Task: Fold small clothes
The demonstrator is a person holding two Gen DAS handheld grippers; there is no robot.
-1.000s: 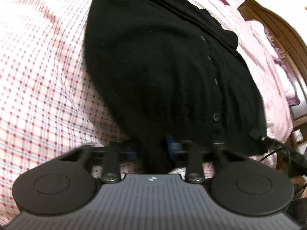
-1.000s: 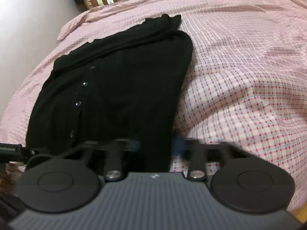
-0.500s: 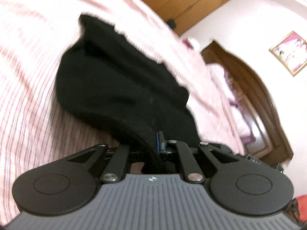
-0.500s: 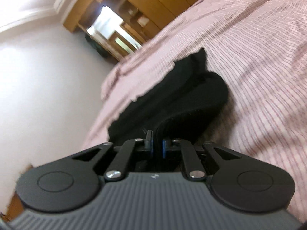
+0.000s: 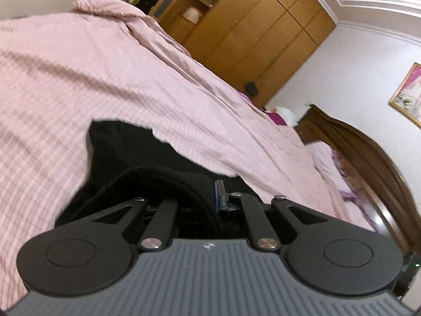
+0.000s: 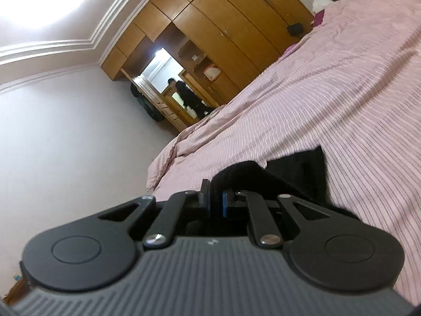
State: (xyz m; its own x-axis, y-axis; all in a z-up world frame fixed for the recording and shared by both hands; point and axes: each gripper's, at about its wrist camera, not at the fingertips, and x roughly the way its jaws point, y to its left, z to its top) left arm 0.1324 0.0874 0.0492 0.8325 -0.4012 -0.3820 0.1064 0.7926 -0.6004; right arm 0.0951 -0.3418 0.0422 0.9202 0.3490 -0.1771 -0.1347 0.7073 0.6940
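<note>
Both tools apparently pinch the black cardigan (image 5: 158, 163) over the bed (image 5: 79, 79).

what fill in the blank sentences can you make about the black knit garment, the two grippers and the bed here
1. The right gripper is shut on the ______ knit garment.
2. The garment lies on a ______ checked bedspread.
3. The left gripper has a raised ______ of the garment between its fingers.
4. The tall wardrobe behind the bed is made of ______.

Missing words: black; pink; edge; wood
</note>
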